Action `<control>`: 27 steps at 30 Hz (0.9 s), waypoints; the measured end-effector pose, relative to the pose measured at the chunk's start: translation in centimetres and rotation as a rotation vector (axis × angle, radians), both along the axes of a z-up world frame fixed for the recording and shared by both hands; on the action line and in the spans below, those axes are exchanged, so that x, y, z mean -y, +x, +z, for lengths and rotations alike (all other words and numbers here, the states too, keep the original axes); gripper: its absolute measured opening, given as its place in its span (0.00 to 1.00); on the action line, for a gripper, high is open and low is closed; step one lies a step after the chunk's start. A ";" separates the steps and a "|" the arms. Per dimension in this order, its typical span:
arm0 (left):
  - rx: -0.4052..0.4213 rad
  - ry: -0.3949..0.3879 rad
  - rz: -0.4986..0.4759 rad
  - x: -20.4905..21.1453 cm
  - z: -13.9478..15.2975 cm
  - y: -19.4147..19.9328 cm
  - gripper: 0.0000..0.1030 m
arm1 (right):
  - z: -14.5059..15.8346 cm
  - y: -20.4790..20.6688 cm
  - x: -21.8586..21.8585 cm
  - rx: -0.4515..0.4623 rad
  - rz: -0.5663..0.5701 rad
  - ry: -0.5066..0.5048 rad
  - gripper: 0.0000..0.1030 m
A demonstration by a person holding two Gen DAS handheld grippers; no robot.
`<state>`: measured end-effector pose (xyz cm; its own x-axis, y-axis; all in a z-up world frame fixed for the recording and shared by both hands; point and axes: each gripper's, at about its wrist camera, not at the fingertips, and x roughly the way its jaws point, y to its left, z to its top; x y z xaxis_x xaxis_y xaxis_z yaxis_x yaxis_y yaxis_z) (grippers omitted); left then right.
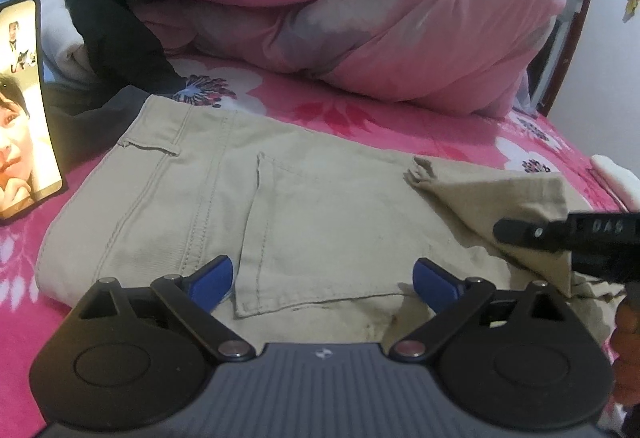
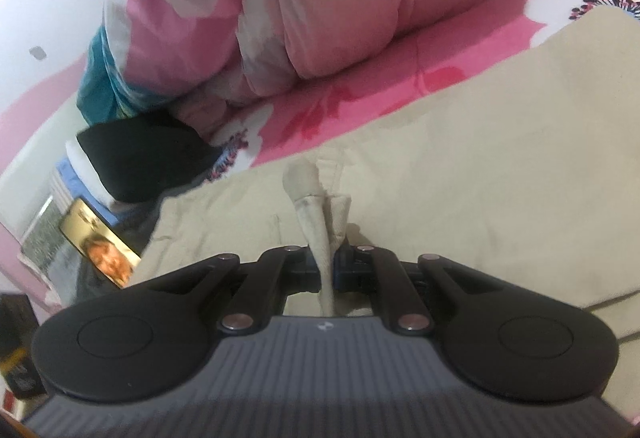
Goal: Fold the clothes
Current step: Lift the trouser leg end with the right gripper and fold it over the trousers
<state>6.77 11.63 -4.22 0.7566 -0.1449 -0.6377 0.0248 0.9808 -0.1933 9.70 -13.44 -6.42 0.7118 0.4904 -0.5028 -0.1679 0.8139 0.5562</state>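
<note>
Beige trousers (image 1: 304, 198) lie flat on the pink floral bed, back pocket up. My left gripper (image 1: 323, 280) is open, its blue fingertips (image 1: 214, 278) just above the trousers' near edge, straddling the pocket. My right gripper (image 2: 329, 262) is shut on a bunched fold of the beige trousers (image 2: 316, 206) and holds it lifted. In the left wrist view the right gripper (image 1: 520, 232) enters from the right with a lifted trouser flap (image 1: 500, 198) draped on it.
A rolled pink quilt (image 1: 360, 10) lies along the back of the bed. A phone (image 1: 24, 110) with a lit screen leans at the left, beside a stack of black and white clothes (image 1: 100, 30). The bed sheet (image 1: 360, 118) shows between quilt and trousers.
</note>
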 end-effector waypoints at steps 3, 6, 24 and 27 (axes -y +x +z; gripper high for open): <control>-0.034 0.026 0.032 0.4 0.8 0.7 0.94 | -0.4 0.1 0.1 0.001 0.002 0.001 0.03; -0.073 0.060 0.072 0.8 1.1 1.8 0.94 | -0.7 0.1 0.1 0.006 0.005 0.000 0.03; -0.170 0.163 0.121 2.3 1.0 3.7 0.95 | 2.3 0.7 -0.1 0.049 0.058 0.008 0.04; -0.175 0.159 0.124 2.3 1.1 3.7 0.95 | 2.9 1.3 0.3 0.044 0.067 0.077 0.04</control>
<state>10.50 9.38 -3.17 0.6384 0.0548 -0.7678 -0.1178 0.9927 -0.0271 11.02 -13.75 -3.51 0.6967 0.5735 -0.4309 -0.2458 0.7552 0.6077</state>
